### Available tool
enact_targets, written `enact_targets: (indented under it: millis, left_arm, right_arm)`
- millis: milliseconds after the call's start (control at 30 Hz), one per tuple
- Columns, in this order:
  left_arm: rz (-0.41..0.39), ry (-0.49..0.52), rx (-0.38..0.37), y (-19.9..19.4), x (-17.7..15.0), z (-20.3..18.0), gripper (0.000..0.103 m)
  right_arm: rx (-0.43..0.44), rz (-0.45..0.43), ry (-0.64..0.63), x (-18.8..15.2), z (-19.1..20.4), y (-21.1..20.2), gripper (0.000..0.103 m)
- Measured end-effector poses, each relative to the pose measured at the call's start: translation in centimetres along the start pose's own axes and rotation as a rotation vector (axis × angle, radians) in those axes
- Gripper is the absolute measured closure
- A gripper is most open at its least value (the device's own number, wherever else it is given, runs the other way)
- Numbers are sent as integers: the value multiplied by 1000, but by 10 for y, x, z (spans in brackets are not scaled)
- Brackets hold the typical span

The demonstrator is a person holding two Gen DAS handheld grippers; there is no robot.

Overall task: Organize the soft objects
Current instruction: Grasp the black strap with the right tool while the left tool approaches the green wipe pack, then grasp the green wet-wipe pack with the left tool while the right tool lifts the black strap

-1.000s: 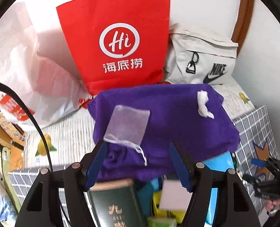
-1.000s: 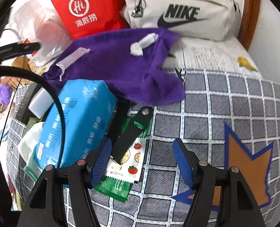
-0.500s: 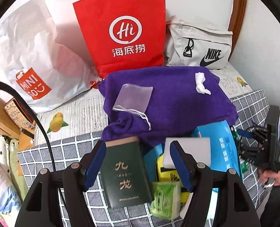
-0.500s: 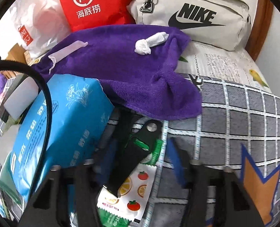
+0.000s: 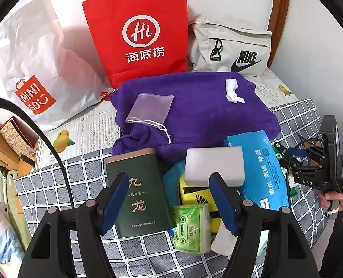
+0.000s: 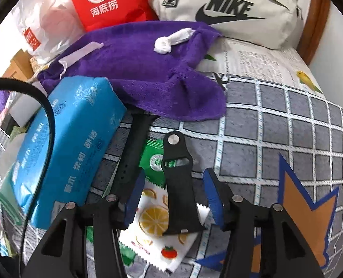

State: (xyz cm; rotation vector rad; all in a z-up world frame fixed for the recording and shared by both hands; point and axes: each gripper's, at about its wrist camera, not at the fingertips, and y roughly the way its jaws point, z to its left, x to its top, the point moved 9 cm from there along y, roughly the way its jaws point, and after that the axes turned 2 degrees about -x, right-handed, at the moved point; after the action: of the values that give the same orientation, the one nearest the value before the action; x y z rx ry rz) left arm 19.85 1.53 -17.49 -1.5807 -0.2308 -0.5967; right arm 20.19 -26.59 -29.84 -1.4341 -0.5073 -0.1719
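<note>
between the right gripper's (image 6: 173, 197) wide jaws lies a black strap (image 6: 179, 185).

Left gripper (image 5: 169, 199) jaws apart above green tin (image 5: 141, 192)

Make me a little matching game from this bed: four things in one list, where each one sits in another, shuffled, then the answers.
Things:
1. crumpled white tissue
2. white foam block
3. black watch strap
4. red paper bag

Places:
A. between the right gripper fingers
B. upright behind the purple towel
C. on top of the purple towel
D. left of the blue tissue pack

Pairs: 1-C, 2-D, 3-A, 4-B
</note>
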Motion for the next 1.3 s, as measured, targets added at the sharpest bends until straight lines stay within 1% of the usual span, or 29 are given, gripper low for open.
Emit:
enact_targets:
  millis: [33,67,167,267,367,500,600,700,767,867,933,1067,1200,1233,1267,1300]
  left_arm:
    - [-1,-2,0,0,-1,1,33]
    - [-2,-7,-2,-1,-2,2,33]
    - [-6,-18,-11,-1,-6,4,33]
    - [-4,-36,-44,0,-13,3,33]
    - [3,-54,-93,1,-23,0,33]
    - [24,-53,-158,1,-44,-9,33]
    - [39,-45,-183,2,-60,-19,33]
    - [63,-26,-179,9,-75,-27,33]
    - [78,-57,-172,16,-82,-22,33]
    - [86,-144,-195,27,-86,-7,33]
    - [79,-179,-254,37,-87,-3,33]
    - [126,-189,-281,59,-92,-8,33]
    - [117,-194,-313,66,-95,-19,33]
    - [110,-199,-323,65,-95,-20,37]
    - [107,-203,-340,64,-95,-21,48]
    - [108,-212,-353,64,-95,-23,50]
  right_arm:
    - [-3,-10,-10,1,1,2,72]
    - [-7,-23,-20,3,1,2,78]
    - [46,-7,17,2,-4,-1,78]
    - [24,-15,1,-1,-5,-10,78]
    - [54,-43,7,3,-1,-25,78]
    - [55,-61,12,6,1,-36,78]
    - [58,-70,18,5,1,-43,78]
    - [56,-77,22,3,1,-49,78]
    - [61,-82,26,0,1,-54,78]
    - [66,-87,31,-4,1,-59,78]
    - [64,-89,29,-7,2,-62,78]
    - [67,-77,36,-12,1,-60,78]
    - [73,-63,38,-17,4,-56,78]
    - [75,-60,38,-18,6,-55,78]
    - [76,-58,36,-19,7,-54,78]
    - [77,-56,32,-19,8,-54,78]
